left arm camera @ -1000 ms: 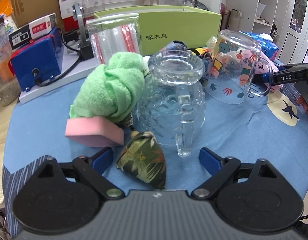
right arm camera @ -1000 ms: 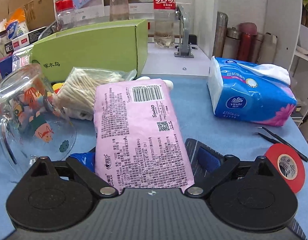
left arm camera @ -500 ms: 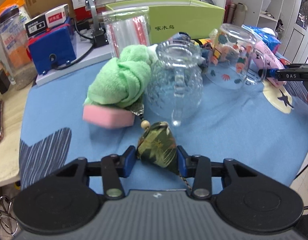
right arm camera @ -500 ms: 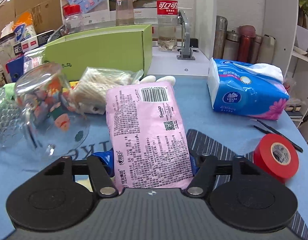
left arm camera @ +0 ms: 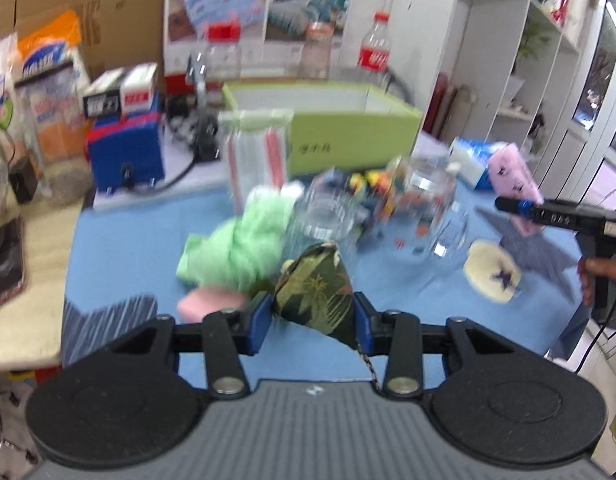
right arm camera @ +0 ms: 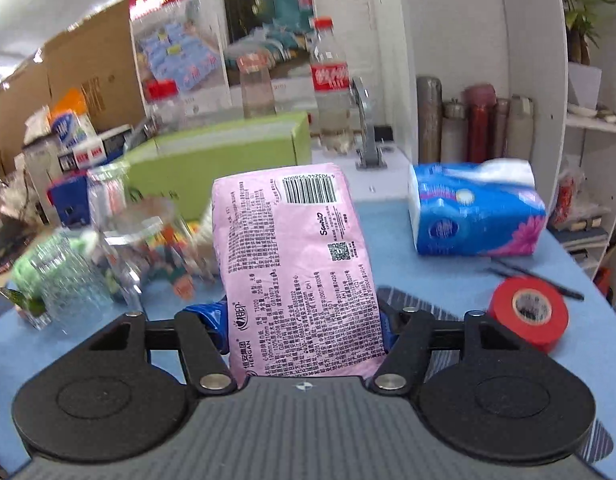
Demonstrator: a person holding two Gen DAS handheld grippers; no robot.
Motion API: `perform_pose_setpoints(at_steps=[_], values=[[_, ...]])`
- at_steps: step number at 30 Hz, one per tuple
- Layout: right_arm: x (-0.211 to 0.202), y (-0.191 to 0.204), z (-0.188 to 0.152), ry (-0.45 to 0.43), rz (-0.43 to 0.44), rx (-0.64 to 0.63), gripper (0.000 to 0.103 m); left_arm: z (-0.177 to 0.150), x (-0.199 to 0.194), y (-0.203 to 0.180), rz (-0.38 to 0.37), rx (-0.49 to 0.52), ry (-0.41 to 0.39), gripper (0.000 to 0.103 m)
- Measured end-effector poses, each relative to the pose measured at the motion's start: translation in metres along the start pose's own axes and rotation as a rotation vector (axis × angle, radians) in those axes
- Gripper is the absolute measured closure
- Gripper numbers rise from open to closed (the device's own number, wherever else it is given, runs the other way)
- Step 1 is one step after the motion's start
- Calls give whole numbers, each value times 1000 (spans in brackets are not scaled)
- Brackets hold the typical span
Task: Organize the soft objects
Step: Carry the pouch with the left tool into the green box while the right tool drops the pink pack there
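My left gripper (left arm camera: 312, 312) is shut on a dark green leaf-print fabric pouch (left arm camera: 318, 288), lifted above the blue cloth (left arm camera: 124, 244); its cord hangs down by the right finger. My right gripper (right arm camera: 304, 328) is shut on a pink tissue pack (right arm camera: 296, 264), also lifted; that pack (left arm camera: 514, 176) and the right gripper show at the right of the left wrist view. A green towel (left arm camera: 244, 244) lies on a pink sponge (left arm camera: 212, 304). A blue tissue pack (right arm camera: 476, 216) lies farther back on the right. An open green box (left arm camera: 348, 132) stands at the back.
Two upturned glass mugs, one clear (left arm camera: 328, 220) and one with cartoon prints (left arm camera: 424, 200), stand mid-table. A red tape roll (right arm camera: 528, 312) and black tweezers (right arm camera: 528, 276) lie at the right. Bottles (right arm camera: 332, 92), a blue device (left arm camera: 124, 156) and bags crowd the back. A hand (left arm camera: 596, 280) holds the right gripper.
Both grippers closed, the left on the pouch and the right on the pink pack, and both then rose with their loads off the cloth.
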State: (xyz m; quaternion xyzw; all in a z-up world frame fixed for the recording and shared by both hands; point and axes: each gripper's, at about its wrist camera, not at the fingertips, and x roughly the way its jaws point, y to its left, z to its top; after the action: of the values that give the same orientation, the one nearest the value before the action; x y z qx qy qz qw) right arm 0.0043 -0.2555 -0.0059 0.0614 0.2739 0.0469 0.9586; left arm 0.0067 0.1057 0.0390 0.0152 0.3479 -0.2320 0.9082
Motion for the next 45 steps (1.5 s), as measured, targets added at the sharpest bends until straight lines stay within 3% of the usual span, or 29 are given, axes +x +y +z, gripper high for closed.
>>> perform_pose_setpoints(at_steps=[5,10,15,19,23,26,28,37,45], values=[[2,11,40,-65,48,-40,53,62,14,-4,-1,59,-69,62],[42,17,101,-84,64,-79,53,141,63,8,21,91,-78,62],[112,21,153,-12,53,-117,52,205,129,22,26,91,-67,61],[172,30,170,81,70,-148,52,230,184,36,40,73,-24,61],[217,44,174,147,104,-191,49,235,226,49,40,33,18,58],[246,55,172,258,111,-202,48,233,237,56,52,12,15,28],[250,63,170,275,86,-244,46,230,233,57,51,8,3,29],[210,67,175,179,74,-220,42,216,183,50,74,21,-51,27],[150,65,150,152,72,-193,40,156,120,43,127,33,-51,23]])
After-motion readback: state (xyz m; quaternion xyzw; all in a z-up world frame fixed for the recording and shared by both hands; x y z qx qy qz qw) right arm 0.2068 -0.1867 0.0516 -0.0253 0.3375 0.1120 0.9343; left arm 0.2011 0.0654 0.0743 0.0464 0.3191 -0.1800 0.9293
